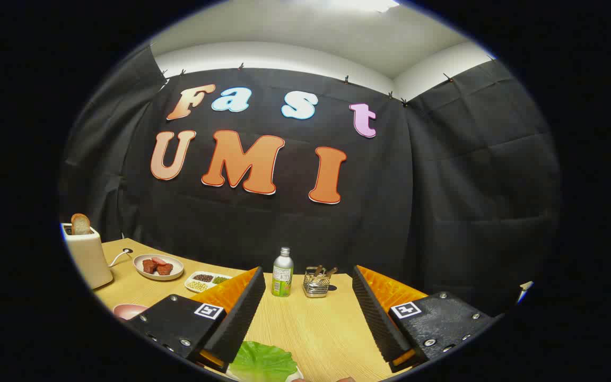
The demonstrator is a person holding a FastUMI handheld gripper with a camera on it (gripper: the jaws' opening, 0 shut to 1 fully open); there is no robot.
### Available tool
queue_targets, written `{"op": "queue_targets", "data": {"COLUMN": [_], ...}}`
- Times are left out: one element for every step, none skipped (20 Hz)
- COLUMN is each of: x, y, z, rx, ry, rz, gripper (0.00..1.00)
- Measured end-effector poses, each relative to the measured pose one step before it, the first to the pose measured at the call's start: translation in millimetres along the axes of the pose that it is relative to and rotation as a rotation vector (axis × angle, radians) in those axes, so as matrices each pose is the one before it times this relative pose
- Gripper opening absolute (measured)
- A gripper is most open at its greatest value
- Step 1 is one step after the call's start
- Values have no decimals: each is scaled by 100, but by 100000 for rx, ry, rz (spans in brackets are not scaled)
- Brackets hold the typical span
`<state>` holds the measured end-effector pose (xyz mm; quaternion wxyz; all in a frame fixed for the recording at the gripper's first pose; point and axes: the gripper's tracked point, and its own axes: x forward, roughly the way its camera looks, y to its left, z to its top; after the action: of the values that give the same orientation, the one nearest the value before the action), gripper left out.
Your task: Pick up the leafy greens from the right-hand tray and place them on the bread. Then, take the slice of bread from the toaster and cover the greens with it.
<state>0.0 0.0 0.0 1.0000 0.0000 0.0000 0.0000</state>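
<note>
Gripper view over a pale wood-grain worktop (pixel 316 329), read left to right. At the worktop's far left edge stands a cream-coloured toaster (pixel 88 257) with a browned slice of bread (pixel 80 224) upright in its slot; this slice is for the second half of the task. Next comes a shallow round beige plate (pixel 158 266) carrying reddish-brown pieces of meat, then a white divided dish (pixel 206 281) whose compartments hold dark, green and pale beans or seeds. Nearer, by the left finger, the rim of a pink bowl (pixel 128 310) shows; its contents cannot be told. Toward the back edge stand a silver metal bottle with a green label (pixel 282 272) and a small wire-mesh basket (pixel 316 284) with a few brown sticks in it. The gripper (pixel 308 313) has its fingers wide apart, holding nothing. The crinkled bright green leafy greens (pixel 263 362) lie on a white tray, at the near edge, low between the fingers and close to the left one. Judged step: approach to the first pick. The next move calls for lowering and centring the fingers over the leaf, then closing gently.
</note>
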Motion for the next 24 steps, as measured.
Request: {"op": "queue_targets", "data": {"x": [53, 33, 70, 30, 80, 22, -134, -77, -133, 14, -19, -50, -125, -168, -77, -11, -109, -103, -89, -187, -106, -42, -83, -104], "y": [20, -35, 112, 164, 158, 298, 211, 182, 112, 105, -91, 146, 415, 332, 282, 18, -35, -10, -17, -111, -250, -229, -92, 4], "z": [13, 24, -48, -268, -444, -352, -215, -47, 17, 124, 212, 60, 161, 141, 184, -153, -69, -115, -262, -494, -523, -734, -806, -930], "rx": [-196, -36, 212, 509, 555, 381, 231, 105, -308, -370, 250, 957, 1199, 1585, 1198, 1030, 740, 907, 533, 288, 374, 559, 906, 1093], "ry": [-124, -198, -77, 589, 1360, 1163, 655, 61, -70, -501, 30, -219, -160, -544, -83, -91, -22, 51, 616, 1179, 1319, 1912, 2562, 2750], "rz": [95, -115, 680, 497, 756, 644, 701, 581, 553, 166, -276, 992, 1538, 1676, 1070, 387, 276, 14, 668, -49, -227, -253, 342, 521], "gripper": [99, 99, 99, 99, 99, 99, 99, 99, 99, 99, 99, 99, 99, 99, 99, 99, 99, 99, 99, 99, 99, 99, 99, 99]}}
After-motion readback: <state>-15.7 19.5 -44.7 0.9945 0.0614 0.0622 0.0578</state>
